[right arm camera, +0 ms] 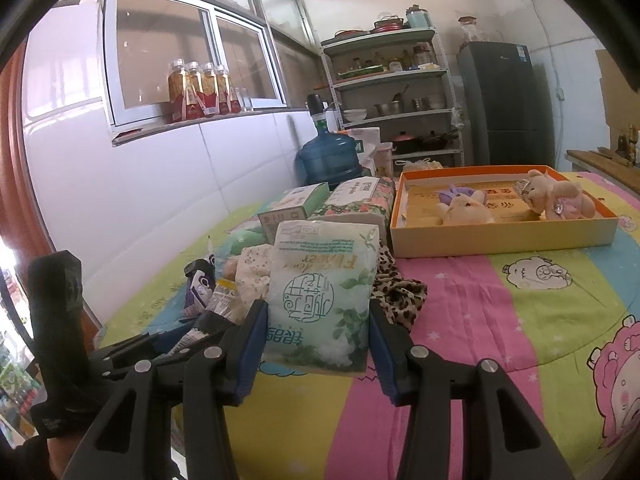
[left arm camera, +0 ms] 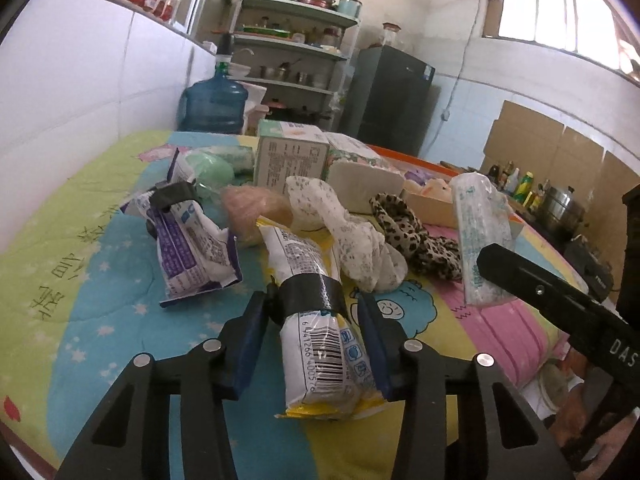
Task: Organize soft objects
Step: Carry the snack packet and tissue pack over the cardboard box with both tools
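My left gripper [left arm camera: 316, 312] straddles a yellow-and-white pack bound with black tape [left arm camera: 320, 320] lying on the quilt; the fingers stand slightly apart from its sides, open. My right gripper [right arm camera: 318, 320] holds a white-green tissue pack [right arm camera: 324, 284] between its fingers, upright; the same pack shows in the left wrist view [left arm camera: 480, 236]. A purple-white taped pack [left arm camera: 192, 248], a white floral cloth [left arm camera: 352, 232] and a leopard-print cloth [left arm camera: 416, 236] lie just beyond. An orange tray [right arm camera: 504, 236] holds plush bears [right arm camera: 556, 196].
Green and floral boxes [left arm camera: 292, 156] stand at the far side of the quilt-covered table [right arm camera: 520, 320]. A blue water jug [right arm camera: 332, 156], shelves [right arm camera: 396, 88] and a fridge [right arm camera: 500, 104] stand behind. A white wall runs along the left.
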### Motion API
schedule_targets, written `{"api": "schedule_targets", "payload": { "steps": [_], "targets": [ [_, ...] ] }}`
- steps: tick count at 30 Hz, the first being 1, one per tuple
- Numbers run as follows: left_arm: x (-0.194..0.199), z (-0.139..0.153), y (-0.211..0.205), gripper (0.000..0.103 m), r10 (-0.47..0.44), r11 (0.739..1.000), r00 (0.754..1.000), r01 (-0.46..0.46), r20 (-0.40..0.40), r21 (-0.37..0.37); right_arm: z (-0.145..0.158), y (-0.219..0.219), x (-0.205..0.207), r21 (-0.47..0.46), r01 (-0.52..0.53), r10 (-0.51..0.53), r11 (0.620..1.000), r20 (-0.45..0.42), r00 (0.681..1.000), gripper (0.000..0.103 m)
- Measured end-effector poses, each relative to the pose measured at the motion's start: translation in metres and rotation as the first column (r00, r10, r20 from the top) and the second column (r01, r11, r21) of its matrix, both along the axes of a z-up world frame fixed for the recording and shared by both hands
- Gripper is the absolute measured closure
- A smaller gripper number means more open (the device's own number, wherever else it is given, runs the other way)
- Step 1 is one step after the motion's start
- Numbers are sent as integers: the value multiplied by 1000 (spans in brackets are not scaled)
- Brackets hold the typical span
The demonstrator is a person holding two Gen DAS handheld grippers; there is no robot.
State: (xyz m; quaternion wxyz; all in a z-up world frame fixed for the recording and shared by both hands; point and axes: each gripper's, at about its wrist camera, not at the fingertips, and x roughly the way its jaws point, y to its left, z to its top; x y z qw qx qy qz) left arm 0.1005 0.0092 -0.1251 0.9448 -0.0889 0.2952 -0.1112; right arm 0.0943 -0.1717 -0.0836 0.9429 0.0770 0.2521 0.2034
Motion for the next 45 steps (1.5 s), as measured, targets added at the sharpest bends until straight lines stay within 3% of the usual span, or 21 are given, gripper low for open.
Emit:
{"api": "schedule_targets", "payload": {
  "steps": [1, 3, 25, 45],
  "targets": [
    [-1, 2, 1, 56, 4, 1000, 1000, -4, 7, 1, 1, 1, -1, 1, -3, 3, 1000, 2, 1000, 54],
    [-7, 5, 3, 68, 16, 1000, 1000, -17, 26, 8, 2, 1, -1, -1, -5, 5, 1000, 6, 1000, 54],
    [-38, 45, 27, 69, 76, 997, 984, -78, 164, 6, 10, 8, -9, 1, -42, 42, 999, 29, 999, 54],
    [-17, 87, -27, 69, -82, 997, 972, 80, 219, 16, 27, -36, -7, 12, 72, -73, 997, 68, 995, 54]
  ]
}}
